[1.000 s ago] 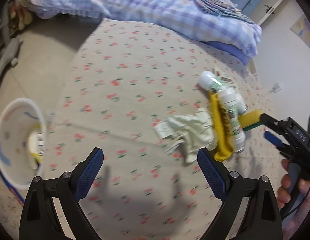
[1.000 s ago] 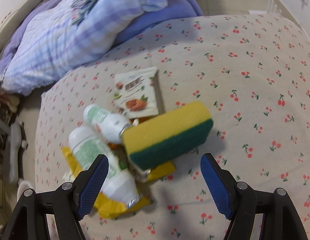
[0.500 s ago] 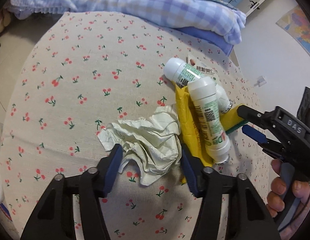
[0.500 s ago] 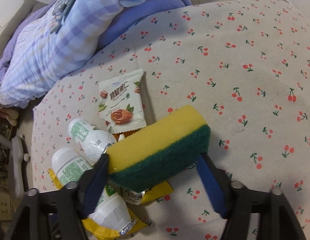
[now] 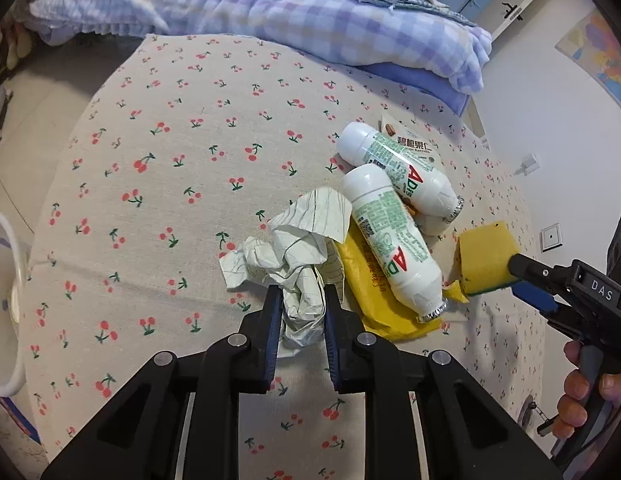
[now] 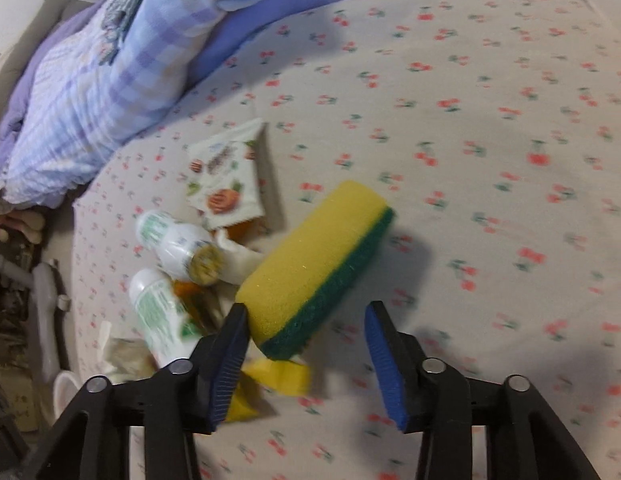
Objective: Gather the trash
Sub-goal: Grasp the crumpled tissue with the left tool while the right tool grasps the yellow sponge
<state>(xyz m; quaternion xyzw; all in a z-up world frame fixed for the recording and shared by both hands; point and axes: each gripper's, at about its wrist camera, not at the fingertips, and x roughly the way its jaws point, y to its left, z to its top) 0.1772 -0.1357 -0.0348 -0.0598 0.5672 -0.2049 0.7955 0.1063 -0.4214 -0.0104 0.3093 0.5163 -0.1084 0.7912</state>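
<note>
A crumpled lined paper [image 5: 298, 252] lies on the cherry-print bed sheet [image 5: 170, 160]. My left gripper [image 5: 301, 288] is closing, and its blue pads pinch the near end of the paper. Right of the paper, two white bottles [image 5: 390, 240] with green labels rest on a yellow wrapper [image 5: 374, 296], with a nut snack packet [image 5: 410, 144] behind them. A yellow and green sponge [image 6: 310, 256] sits between the closing jaws of my right gripper [image 6: 306, 307]. The left pad touches the sponge and the right pad stands clear of it.
A white bin [image 5: 6, 280] stands off the bed's left edge. A checked purple quilt [image 5: 270, 8] is heaped at the far end of the bed. A person's hand [image 5: 582, 404] holds the right gripper's handle. Bare sheet spreads left of the trash pile.
My left gripper moved forward over the crumpled paper and its jaws narrowed onto it. My right gripper came up to the sponge and its jaws narrowed around it; the sponge turned.
</note>
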